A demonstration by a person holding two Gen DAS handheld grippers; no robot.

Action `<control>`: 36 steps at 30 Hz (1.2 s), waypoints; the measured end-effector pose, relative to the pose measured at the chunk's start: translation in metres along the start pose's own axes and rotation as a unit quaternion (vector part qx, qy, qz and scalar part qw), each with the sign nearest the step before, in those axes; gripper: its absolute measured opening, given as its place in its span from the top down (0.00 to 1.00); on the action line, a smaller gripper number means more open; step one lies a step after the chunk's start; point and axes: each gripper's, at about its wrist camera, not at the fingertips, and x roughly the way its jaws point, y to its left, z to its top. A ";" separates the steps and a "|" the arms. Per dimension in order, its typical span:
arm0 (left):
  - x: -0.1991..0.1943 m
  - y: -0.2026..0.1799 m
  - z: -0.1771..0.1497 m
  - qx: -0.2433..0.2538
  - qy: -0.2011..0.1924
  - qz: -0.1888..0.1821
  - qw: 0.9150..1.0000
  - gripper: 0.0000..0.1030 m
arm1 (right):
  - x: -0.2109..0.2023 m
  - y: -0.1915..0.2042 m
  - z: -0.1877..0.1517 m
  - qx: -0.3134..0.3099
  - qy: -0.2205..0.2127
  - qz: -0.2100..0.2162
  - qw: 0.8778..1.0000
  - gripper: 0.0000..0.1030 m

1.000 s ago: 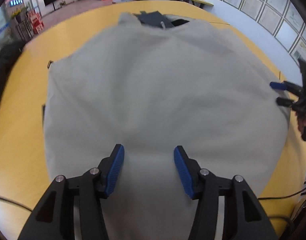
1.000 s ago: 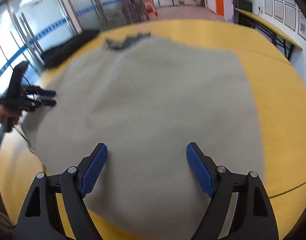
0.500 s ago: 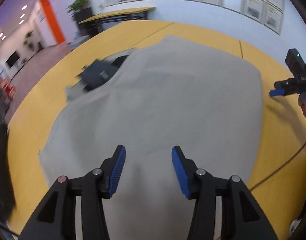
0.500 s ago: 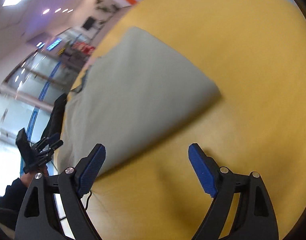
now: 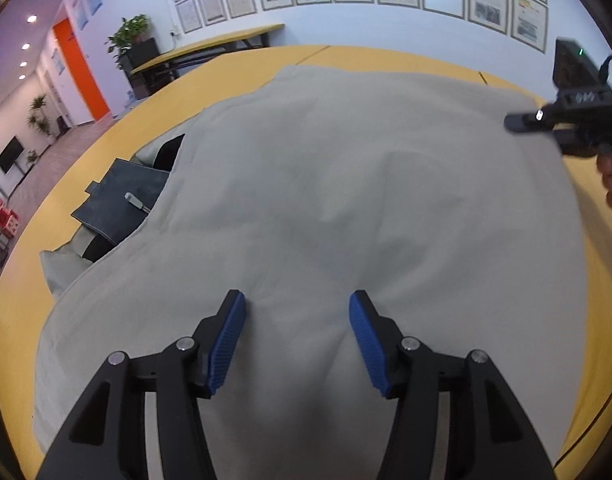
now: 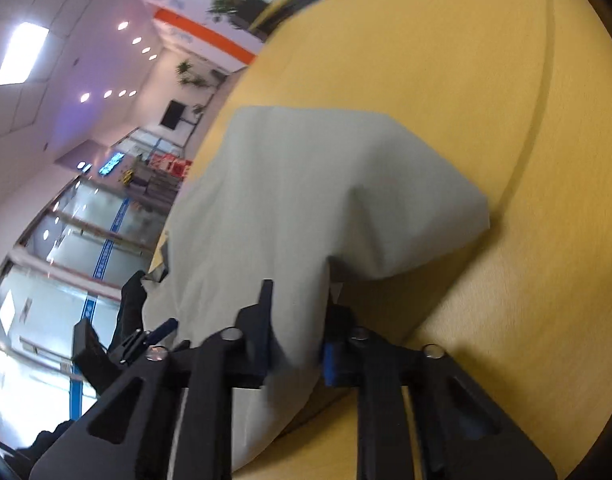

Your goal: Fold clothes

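Grey garment (image 5: 346, 208), soft and matte, lies spread on the smooth yellow table (image 6: 506, 80) in an office hall. Left gripper (image 5: 297, 336) hovers with fingers apart; right gripper (image 6: 295, 322) pinches its edge.

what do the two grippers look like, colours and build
Both are matte black, angular frames with triangular cut-outs and silver screw heads at the joints. The left gripper has ribbed blue pads on its two fingers. The right gripper shows the same black build with a blue pad. In the left view it carries a black box with a small green light.
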 end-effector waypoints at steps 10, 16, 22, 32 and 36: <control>0.002 -0.118 0.035 -0.056 -0.003 -0.091 0.994 0.44 | -0.066 0.174 0.007 -0.362 0.030 0.161 0.918 0.91; -0.021 -0.081 -0.001 -0.095 0.011 -0.062 0.994 0.44 | -0.057 0.159 -0.025 -0.344 0.129 0.217 0.905 0.91; -0.017 -0.079 -0.013 -0.068 -0.002 -0.043 0.997 0.36 | -0.062 0.148 -0.054 -0.336 0.216 0.260 0.879 0.91; -0.090 -0.022 -0.100 -0.166 0.018 0.000 0.986 0.36 | -0.045 0.162 -0.073 -0.327 0.253 0.288 0.864 0.91; -0.114 -0.031 -0.150 -0.180 -0.001 0.012 0.984 0.30 | -0.030 0.188 -0.095 -0.326 0.267 0.318 0.849 0.91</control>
